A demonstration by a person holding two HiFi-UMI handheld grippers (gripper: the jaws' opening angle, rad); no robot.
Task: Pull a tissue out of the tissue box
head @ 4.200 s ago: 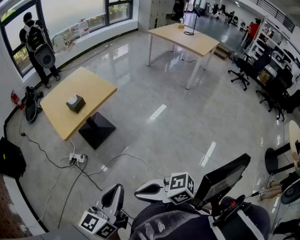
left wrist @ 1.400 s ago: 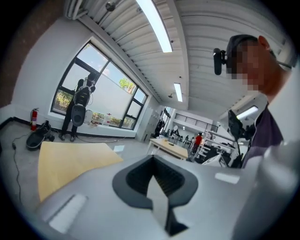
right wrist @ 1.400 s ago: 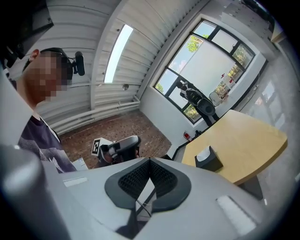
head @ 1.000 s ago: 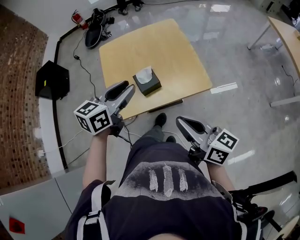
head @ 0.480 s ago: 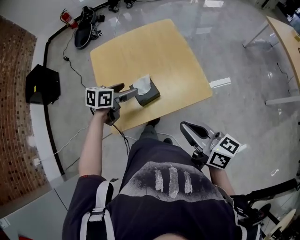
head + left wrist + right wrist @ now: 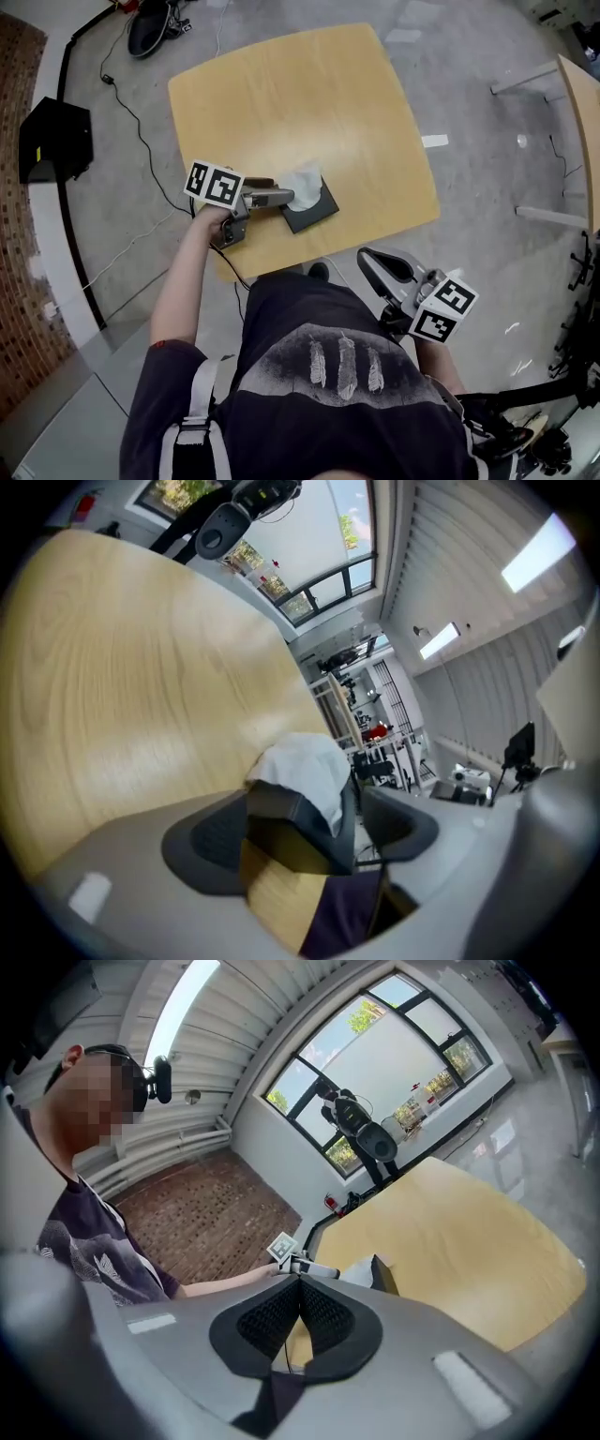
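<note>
A black tissue box with a white tissue sticking out of its top stands near the front edge of the square wooden table. My left gripper reaches in from the left at the box's side. Its jaws are wide and closing, and the box and tissue show in the gap between them, with my left gripper not pressing on them. My right gripper hangs in front of the table near my body. In the right gripper view my right gripper is shut on nothing, with the box beyond.
A black case and cables lie on the floor left of the table. A dark bag sits beyond the table's far left corner. Another table's edge shows at the right.
My left gripper has dropped and moved forward to the tissue box, rolled, and its jaws have spread wide. The right gripper has shifted a little and stays shut.
</note>
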